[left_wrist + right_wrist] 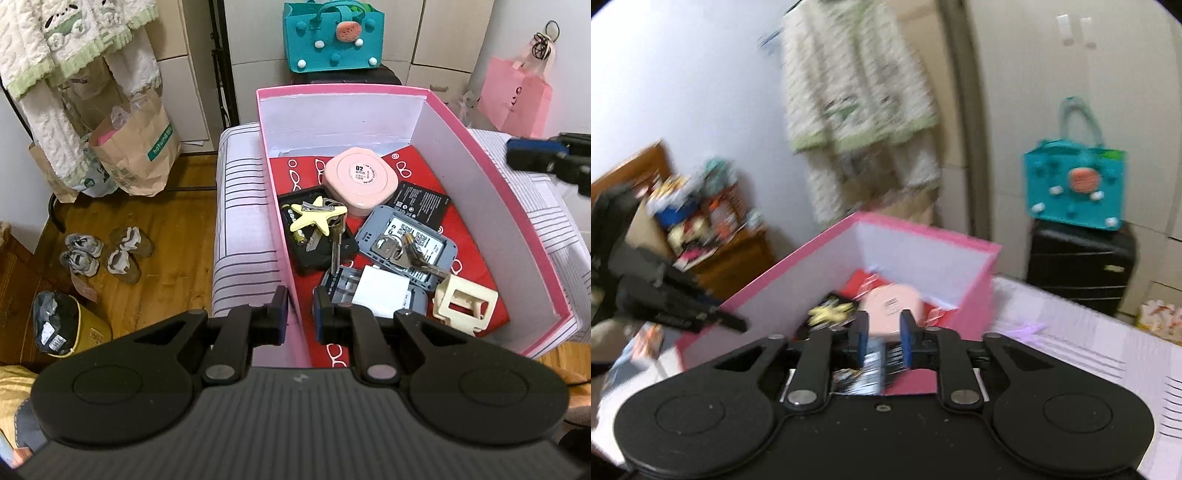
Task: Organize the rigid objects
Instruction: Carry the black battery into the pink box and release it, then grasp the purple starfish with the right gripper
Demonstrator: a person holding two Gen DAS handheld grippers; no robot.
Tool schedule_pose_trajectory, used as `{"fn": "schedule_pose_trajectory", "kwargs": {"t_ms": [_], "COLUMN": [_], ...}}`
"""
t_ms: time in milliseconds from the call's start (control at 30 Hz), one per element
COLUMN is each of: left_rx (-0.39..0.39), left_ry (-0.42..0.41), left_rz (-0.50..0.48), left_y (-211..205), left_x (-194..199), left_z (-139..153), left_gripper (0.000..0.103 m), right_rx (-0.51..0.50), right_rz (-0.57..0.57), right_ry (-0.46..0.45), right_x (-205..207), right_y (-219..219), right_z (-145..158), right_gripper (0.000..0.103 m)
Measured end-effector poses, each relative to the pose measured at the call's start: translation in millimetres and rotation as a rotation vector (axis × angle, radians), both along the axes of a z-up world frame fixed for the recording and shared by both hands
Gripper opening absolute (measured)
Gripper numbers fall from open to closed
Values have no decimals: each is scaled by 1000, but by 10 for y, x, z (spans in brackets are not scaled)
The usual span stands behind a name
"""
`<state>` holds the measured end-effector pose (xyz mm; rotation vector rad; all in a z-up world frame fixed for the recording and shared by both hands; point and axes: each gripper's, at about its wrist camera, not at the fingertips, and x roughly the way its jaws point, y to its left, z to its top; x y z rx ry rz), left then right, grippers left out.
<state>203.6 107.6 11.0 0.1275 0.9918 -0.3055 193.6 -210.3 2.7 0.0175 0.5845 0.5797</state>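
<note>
The left gripper [303, 315], at the lower centre of the left wrist view, is seen clamped on the near wall of the pink box [498, 192], the pink card being pinched between its two nearly closed fingers. The box is set on a striped bed cover [243, 206] and fills the middle of that frame. The right gripper [883, 338] is shown with its jaws a little apart. A dark labelled piece [866, 369], flat and black with white print, is smeared by blur low in the gap between them, just over the box's near wall. Whether the pads press on it cannot be told, nor can its long axis be read. From this gripper the box's open interior lies straight ahead and up-frame, so the right hand is judged the nearer one for any drop into it, the left being occupied in steadying the wall. Inside the box, on a red lining, a pink round case [356, 181] is seen toward the back. A yellow star clip [317, 218] lies on keys at the left, and a grey shell [410, 240] sits in the centre. A black battery [421, 201] lies just behind the shell, and a cream clip [463, 304] lies at the lower right.
</note>
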Motion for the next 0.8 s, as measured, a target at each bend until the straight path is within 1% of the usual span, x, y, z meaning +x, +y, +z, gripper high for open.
{"fn": "schedule_pose_trajectory", "kwargs": {"t_ms": [33,67,100,167,200,267,367,433,500,567,633,700,800], "left_rx": [-12,-25,-36,-47,-47,-43,-38,-39,-40,-45,-48,-52,-58], "left_ry": [3,7,10,12,13,12,13,12,8,5,5,8,5], "left_rz": [8,17,25,33,34,33,36,35,29,27,23,20,12], "left_y": [17,38,55,71,69,73,75,72,66,70,70,81,90], "left_x": [9,17,23,27,27,25,21,22,19,17,19,23,20], "left_z": [-5,-12,-19,-22,-24,-22,-26,-26,-26,-23,-23,-21,-26], "left_gripper": [12,12,12,12,12,12,13,13,14,14,14,14,14], "right_rx": [-1,-7,-24,-83,-106,-112,-86,-91,-125,-175,-195,-195,-172], "right_rz": [-44,-91,-149,-252,-293,-326,-334,-318,-306,-305,-283,-266,-234], "right_ry": [-11,-24,-42,-70,-69,-52,-8,5,19,39,58,59,44], "right_x": [6,15,25,76,123,214,369,461,580,699,810,918,1048], "right_y": [-89,-167,-240,-359,-424,-535,-673,-686,-648,-562,-494,-433,-356], "right_z": [-10,-31,-64,-180,-254,-369,-524,-620,-740,-859,-965,-1021,-1045], "right_gripper": [34,43,48,48,48,48,49,55,59,60,61,65,65]}}
